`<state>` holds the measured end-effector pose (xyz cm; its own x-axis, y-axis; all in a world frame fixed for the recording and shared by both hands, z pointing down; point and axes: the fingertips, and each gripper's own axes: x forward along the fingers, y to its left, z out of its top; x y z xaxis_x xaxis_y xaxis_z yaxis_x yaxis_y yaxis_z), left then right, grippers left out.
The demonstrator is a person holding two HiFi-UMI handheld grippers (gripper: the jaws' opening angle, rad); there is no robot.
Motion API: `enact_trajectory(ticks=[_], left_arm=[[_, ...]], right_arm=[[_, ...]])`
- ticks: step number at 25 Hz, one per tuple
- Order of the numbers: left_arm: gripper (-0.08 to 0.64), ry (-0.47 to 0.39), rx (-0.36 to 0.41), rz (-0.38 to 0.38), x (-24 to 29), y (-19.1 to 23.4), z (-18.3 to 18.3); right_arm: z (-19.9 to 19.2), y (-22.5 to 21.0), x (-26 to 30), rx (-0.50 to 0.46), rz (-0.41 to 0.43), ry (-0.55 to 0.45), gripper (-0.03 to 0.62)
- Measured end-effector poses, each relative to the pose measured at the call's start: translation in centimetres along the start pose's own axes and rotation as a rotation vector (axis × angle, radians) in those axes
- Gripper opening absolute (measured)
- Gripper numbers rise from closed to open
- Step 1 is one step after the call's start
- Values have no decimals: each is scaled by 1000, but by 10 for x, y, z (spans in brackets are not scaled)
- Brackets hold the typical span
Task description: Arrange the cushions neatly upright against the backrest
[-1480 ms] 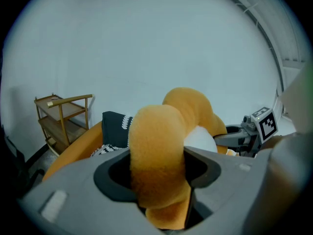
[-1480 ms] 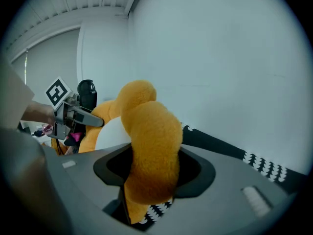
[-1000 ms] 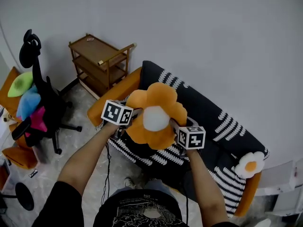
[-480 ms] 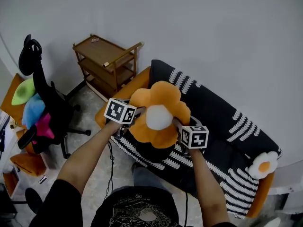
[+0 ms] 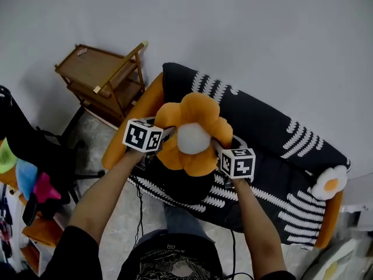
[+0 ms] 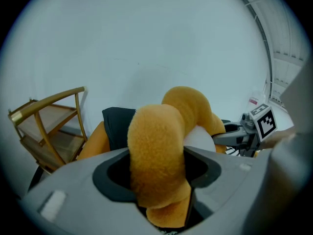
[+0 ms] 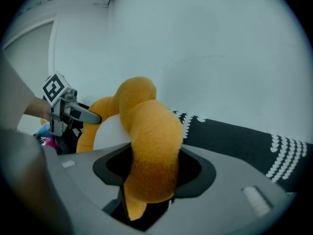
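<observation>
1. Your left gripper is clamped on an orange petal of the flower cushion. Its jaws stand partly apart, and the plush fills the gap between them.
2. Your right gripper grips a petal on the opposite side in the same way, with its jaws about half spread and pressed into the plush.
3. Between the two grippers the cushion hangs in the air with its white centre facing up toward you. It is over the left part of the sofa seat and does not touch it.
4. The step in hand, as I judge it, is carrying this cushion to its spot. It is not placed yet.
5. The next move likely calls for lowering it until the bottom petals meet the seat. Then tip its back flat against the backrest and let go with both grippers together so it does not flop forward.
6. Farther right, a small white cushion with an orange centre sits at the sofa's right end, beside the orange arm. I cannot tell whether it stands upright.
7. As for containers, a wooden rack stands beyond the sofa's left arm, near the wall. Its shelves show nothing I can make out, apart from a small pale item on top that is too small to name.
8. At the far left, a dark office chair holds bright plush toys in green, blue and pink.
</observation>
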<state>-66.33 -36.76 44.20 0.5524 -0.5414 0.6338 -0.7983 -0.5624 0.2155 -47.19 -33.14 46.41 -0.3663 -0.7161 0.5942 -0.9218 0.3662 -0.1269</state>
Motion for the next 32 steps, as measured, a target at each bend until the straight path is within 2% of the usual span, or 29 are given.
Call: enact_trajectory(ticks=[6,11,14,19,25,32], left_arm=[[273,26,46,-51,71,25,28],[275,63,36,-98,128,48,30],[276,64,48,-87,160,65,29],[276,56,67,-59,212,83,21],[290,61,104,-60,268,94,6],[301,112,137,-49,306,105,-23]], right_arm=[[5,-46,53,47,-58,32,270],[0,-75,95,60,-104,58,272],[-3,-91,123,36,-128,68,272],[-14,-118,163,-7,-169,90,273],[-37,-147,198,-55,-264,92,279],[-72,-159,225,-35,-289,117,291]])
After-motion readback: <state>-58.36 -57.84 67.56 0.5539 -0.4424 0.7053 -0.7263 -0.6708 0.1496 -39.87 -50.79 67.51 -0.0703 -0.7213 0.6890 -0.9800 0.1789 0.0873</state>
